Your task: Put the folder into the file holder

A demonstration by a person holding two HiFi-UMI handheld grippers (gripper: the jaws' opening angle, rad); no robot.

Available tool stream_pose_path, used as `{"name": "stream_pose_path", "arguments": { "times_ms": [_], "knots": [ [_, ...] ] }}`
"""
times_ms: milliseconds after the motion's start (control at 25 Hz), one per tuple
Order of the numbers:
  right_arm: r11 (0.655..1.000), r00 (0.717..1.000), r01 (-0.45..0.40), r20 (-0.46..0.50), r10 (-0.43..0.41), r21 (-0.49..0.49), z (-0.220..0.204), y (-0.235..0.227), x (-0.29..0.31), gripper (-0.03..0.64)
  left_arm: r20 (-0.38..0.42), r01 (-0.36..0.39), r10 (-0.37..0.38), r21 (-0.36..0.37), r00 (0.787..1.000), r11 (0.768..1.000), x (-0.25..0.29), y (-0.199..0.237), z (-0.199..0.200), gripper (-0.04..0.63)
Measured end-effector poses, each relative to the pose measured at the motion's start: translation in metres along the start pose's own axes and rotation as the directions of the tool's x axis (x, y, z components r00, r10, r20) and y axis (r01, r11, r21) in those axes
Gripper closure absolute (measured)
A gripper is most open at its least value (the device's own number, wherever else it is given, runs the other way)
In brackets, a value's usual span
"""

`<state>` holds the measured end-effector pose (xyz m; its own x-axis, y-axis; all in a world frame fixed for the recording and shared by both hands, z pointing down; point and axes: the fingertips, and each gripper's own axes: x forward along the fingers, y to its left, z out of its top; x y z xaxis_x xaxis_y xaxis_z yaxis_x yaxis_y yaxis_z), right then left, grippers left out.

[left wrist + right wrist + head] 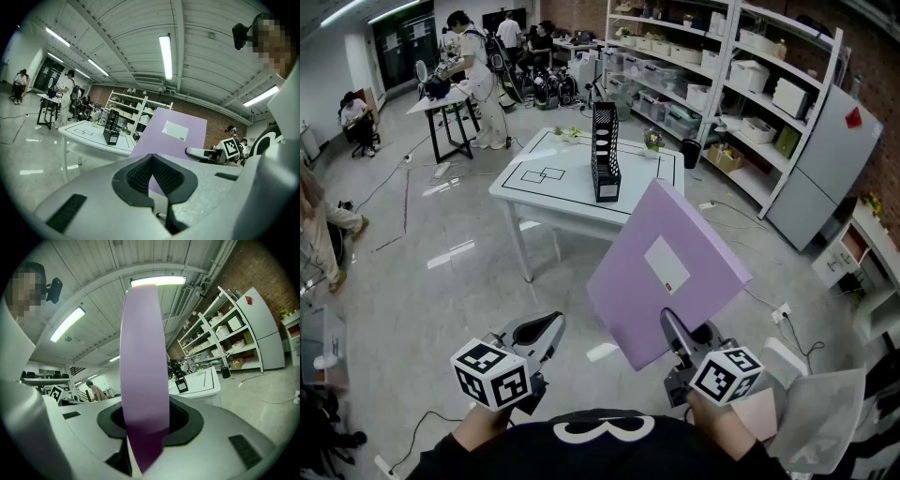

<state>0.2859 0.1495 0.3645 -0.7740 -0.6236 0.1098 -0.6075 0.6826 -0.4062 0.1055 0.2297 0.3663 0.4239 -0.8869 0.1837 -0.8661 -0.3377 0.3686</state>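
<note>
**A:** Where is the flat lilac folder with the white label [666,272] sitting?

**B:** It is hanging in the air in front of the person, well apart from the white table with black outlines [534,192]. It is tilting, with its label side facing up toward the head camera.

**A:** What is holding it?

**B:** The right gripper [675,328] is clamping it by its lower edge. In the right gripper view the folder is showing edge-on between the jaws, which are standing partly apart and pressing on the lilac cover from both sides.

**A:** And the left gripper [546,328]?

**B:** It is hovering beside the folder's lower left corner, apart from it. Its dark pads are meeting along a line, so the jaws are closing on nothing.

**A:** Where is the tall black perforated file holder [605,155] standing?

**B:** It is standing upright on the table, its base sitting close to the near edge, about midway along it. A small potted plant [652,139] is sitting toward the far right corner.
</note>
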Motion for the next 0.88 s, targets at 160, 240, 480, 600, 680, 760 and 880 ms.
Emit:
{"name": "stream_pose_path", "arguments": {
  "times_ms": [160, 240, 480, 600, 680, 760, 880],
  "knots": [
    [1.0, 1.0, -0.008, 0.013, 0.008, -0.017, 0.001, 0.012, 0.002, 0.459, 0.007, 0.008, -0.008, -0.006, 1.0, 1.0, -0.007, 0.005, -0.002, 0.591],
    [1.0, 1.0, -0.012, 0.016, 0.012, -0.022, -0.001, 0.016, 0.005, 0.459, 0.011, 0.006, -0.006, -0.008, 1.0, 1.0, -0.01, 0.011, -0.004, 0.589],
    [1.0, 1.0, -0.018, 0.011, 0.018, -0.026, -0.006, 0.014, 0.02, 0.459, 0.021, -0.011, 0.012, -0.027, 1.0, 1.0, -0.008, 0.03, -0.007, 0.589],
    [0.999, 1.0, -0.025, 0.015, 0.025, -0.024, -0.005, 0.008, 0.032, 0.459, 0.015, -0.021, 0.022, -0.027, 1.0, 0.999, -0.001, 0.039, -0.009, 0.589],
    [0.999, 0.999, -0.034, 0.019, 0.034, -0.02, -0.003, 0.002, 0.042, 0.46, 0.008, -0.029, 0.029, -0.028, 1.0, 0.999, 0.007, 0.045, -0.009, 0.591],
    [0.999, 0.999, -0.04, 0.021, 0.04, -0.016, 0.0, -0.006, 0.053, 0.46, 0.001, -0.037, 0.037, -0.028, 0.999, 0.999, 0.017, 0.053, -0.006, 0.591],
    [0.999, 0.999, -0.044, 0.016, 0.044, -0.007, 0.004, -0.023, 0.075, 0.462, -0.005, -0.047, 0.046, -0.029, 0.999, 0.998, 0.036, 0.069, 0.0, 0.591]
  ]
}}
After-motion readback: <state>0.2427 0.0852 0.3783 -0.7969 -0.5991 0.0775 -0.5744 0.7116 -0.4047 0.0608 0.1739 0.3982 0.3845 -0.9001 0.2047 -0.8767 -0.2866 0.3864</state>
